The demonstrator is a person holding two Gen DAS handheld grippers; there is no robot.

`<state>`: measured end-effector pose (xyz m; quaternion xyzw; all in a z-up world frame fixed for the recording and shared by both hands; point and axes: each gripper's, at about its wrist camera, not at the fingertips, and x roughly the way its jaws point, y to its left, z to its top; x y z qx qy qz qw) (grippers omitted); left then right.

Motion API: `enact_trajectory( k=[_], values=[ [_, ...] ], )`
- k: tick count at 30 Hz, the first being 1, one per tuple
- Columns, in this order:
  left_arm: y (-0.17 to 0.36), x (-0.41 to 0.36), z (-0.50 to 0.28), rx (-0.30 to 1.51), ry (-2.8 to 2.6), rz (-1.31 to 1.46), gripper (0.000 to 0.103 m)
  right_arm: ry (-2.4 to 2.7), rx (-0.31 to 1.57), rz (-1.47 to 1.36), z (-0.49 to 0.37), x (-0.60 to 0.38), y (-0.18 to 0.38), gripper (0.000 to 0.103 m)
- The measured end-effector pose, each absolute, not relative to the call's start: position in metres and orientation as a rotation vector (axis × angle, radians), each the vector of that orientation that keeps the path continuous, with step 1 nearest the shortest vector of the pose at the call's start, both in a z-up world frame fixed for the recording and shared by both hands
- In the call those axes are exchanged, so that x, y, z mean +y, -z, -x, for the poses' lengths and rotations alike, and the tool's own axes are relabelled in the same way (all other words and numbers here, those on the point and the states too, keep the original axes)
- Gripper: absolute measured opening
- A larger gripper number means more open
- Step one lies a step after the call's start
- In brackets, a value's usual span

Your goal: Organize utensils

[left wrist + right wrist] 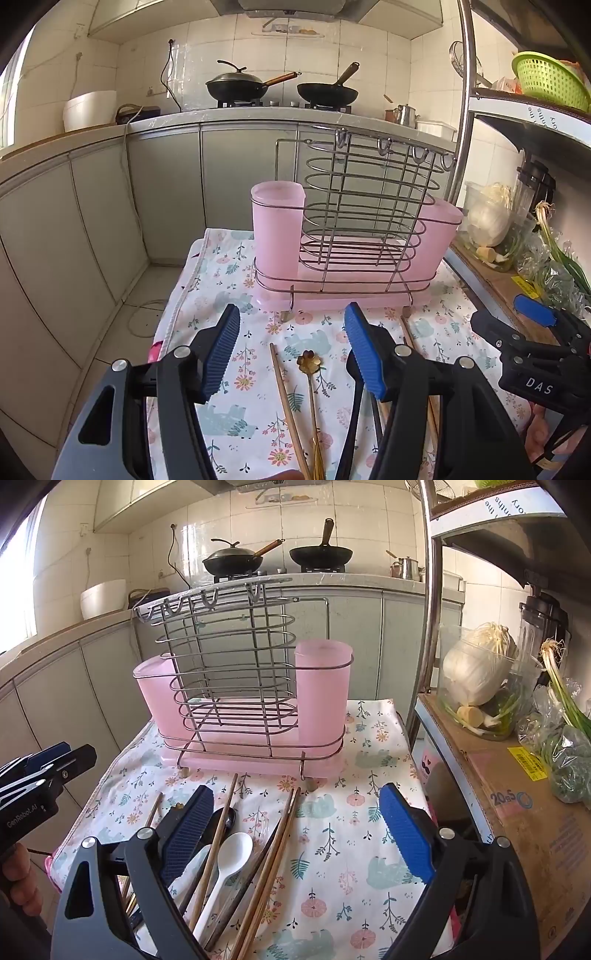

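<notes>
Left gripper (291,347) spread wide, nothing between its blue pads, hovering over the floral cloth (229,266). Directly below the gap: 1 wooden chopstick (286,402) and 1 gold flower-headed spoon (310,363), lying side by side, apart from both pads. Right gripper (295,830) likewise spread wide and empty-handed. Between its fingers, toward the left pad: white plastic spoon (232,853), 2 brown chopsticks (273,864) and a dark spoon (227,819), all flat on the cloth, none touched. Beyond both, wire utensil rack (236,672) upright on the cloth, pink cup (323,686) at 1 end, nothing seen inside.
</notes>
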<state>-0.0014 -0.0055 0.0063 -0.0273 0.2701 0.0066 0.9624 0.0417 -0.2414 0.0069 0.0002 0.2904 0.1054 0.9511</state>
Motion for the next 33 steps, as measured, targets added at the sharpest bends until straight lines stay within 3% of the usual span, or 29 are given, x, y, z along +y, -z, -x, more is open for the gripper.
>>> enact_trajectory(
  k=[33],
  values=[
    [-0.017, 0.001, 0.015, 0.484, -0.011, 0.066, 0.059, -0.22, 0.559, 0.017, -0.035, -0.237, -0.016, 0.092]
  ],
)
